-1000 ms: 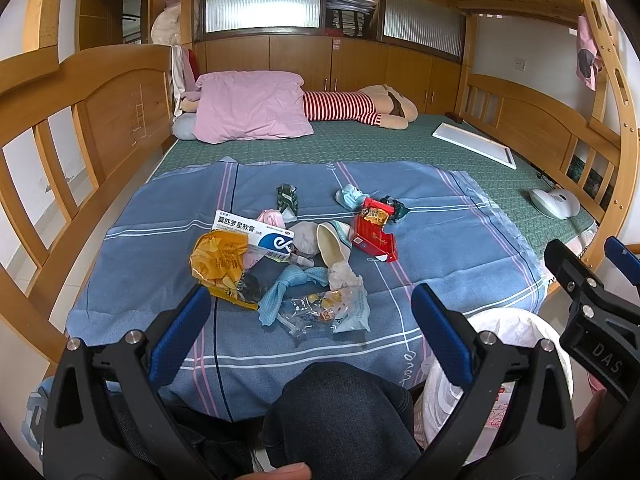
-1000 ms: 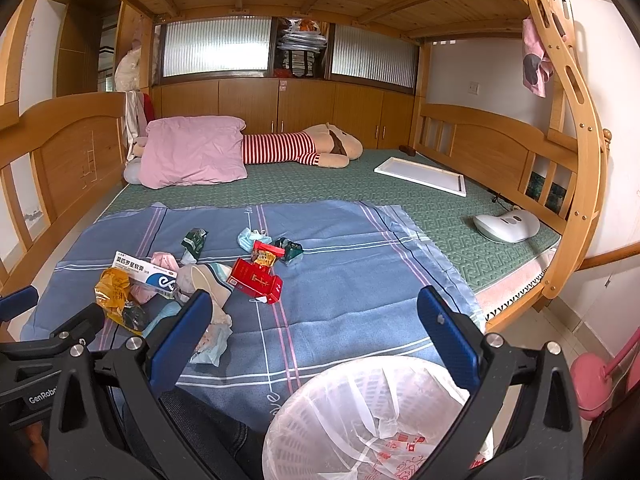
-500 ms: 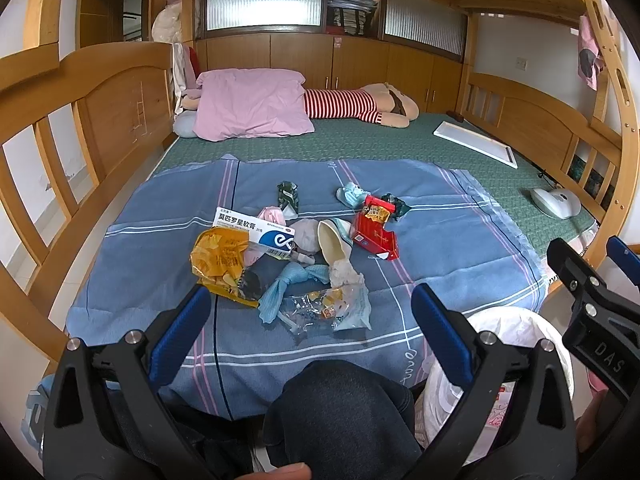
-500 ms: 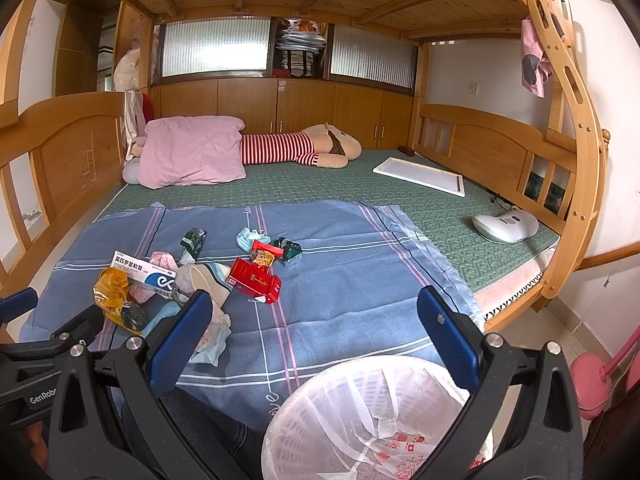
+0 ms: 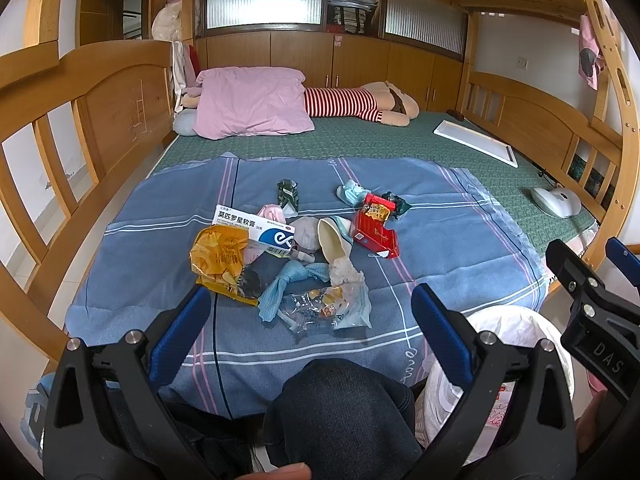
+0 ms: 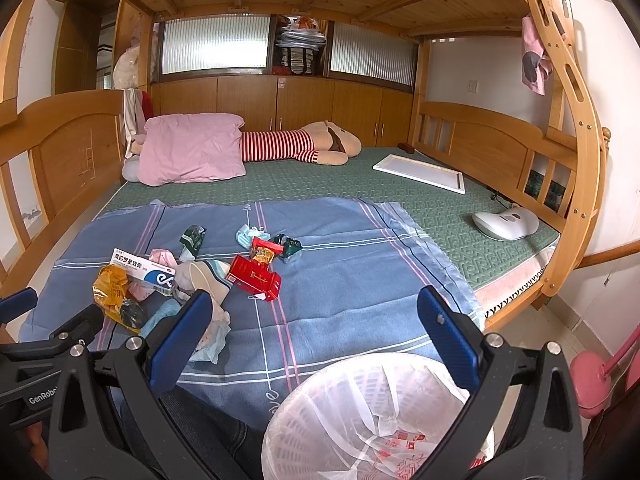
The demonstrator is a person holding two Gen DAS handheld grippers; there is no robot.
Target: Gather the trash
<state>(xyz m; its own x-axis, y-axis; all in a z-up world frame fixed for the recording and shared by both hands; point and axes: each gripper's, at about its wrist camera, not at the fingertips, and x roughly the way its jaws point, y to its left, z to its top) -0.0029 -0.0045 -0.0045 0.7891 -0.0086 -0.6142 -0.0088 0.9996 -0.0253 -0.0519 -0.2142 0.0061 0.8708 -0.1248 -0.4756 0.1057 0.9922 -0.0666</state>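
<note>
Blue-padded left fingers [image 5: 310,316] spread, empty | right fingers [image 6: 314,322] spread above bin [image 6: 360,412]

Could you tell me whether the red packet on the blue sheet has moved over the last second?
No. The red packet lies at the same spot beside the pink stripe of the blue sheet; only the camera drifted slightly.

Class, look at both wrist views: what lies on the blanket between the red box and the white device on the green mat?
Nothing: between the red box and the white device only bare blue blanket and green mat show, clearest in the right wrist view.
</note>
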